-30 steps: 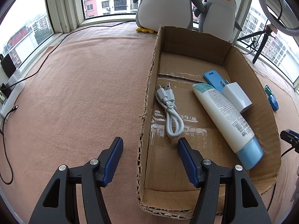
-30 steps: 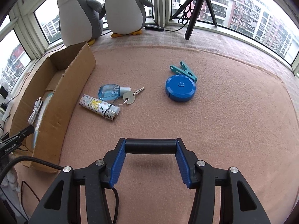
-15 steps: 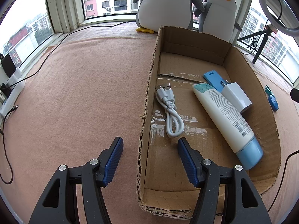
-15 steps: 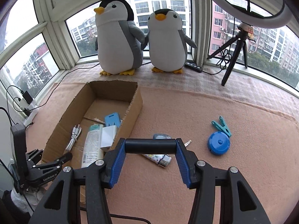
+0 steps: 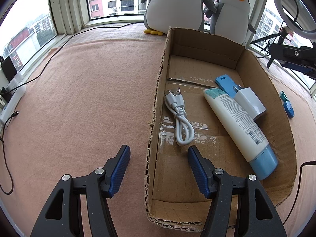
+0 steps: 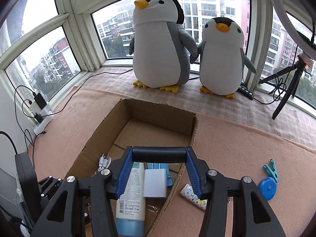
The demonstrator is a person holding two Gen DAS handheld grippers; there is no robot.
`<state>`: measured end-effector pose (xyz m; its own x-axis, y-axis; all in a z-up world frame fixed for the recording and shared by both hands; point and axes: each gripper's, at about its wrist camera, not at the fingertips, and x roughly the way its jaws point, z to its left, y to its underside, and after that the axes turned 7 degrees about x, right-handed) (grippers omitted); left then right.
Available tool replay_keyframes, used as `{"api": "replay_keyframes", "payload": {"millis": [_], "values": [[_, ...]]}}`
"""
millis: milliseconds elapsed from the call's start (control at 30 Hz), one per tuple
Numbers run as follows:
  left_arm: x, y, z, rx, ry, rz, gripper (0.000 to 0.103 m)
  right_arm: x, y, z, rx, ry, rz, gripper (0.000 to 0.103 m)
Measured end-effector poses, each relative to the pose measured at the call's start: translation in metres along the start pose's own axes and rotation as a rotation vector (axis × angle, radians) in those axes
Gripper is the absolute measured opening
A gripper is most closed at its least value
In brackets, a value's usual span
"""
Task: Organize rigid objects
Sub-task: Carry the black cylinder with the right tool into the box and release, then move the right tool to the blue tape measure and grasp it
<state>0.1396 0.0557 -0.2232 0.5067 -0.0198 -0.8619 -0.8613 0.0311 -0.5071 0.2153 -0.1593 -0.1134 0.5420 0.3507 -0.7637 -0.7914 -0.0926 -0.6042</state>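
The right gripper [image 6: 159, 165], clamped on a black cylinder [image 6: 159, 154] above the cardboard box [image 6: 158, 109], half hides a lighter [image 6: 190, 195], while the left gripper [image 5: 159, 170] hovers spread across the box's wall.

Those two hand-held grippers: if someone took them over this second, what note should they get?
Left gripper: open, empty, straddling the cardboard box's near wall.
Right gripper: shut on a black cylinder, held above the box.
Done: white cable, lotion tube, white charger and blue flat item are boxed.
Left: drop the cylinder in; then the patterned lighter, blue tape measure and teal clip on the mat.
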Motion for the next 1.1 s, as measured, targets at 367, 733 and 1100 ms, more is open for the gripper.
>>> {"api": "replay_keyframes", "payload": {"millis": [367, 733, 1100], "values": [[0.000, 0.000, 0.000, 0.001, 0.000, 0.000, 0.065, 0.030, -0.009, 0.012, -0.016, -0.027, 0.040, 0.053], [0.001, 0.000, -0.002, 0.002, -0.001, 0.000, 0.065, 0.023, -0.008, 0.007, 0.007, -0.022, 0.024, 0.081], [0.001, 0.000, -0.002, 0.002, -0.002, 0.000, 0.065, -0.005, -0.001, -0.021, 0.047, -0.006, 0.002, 0.081]]}}
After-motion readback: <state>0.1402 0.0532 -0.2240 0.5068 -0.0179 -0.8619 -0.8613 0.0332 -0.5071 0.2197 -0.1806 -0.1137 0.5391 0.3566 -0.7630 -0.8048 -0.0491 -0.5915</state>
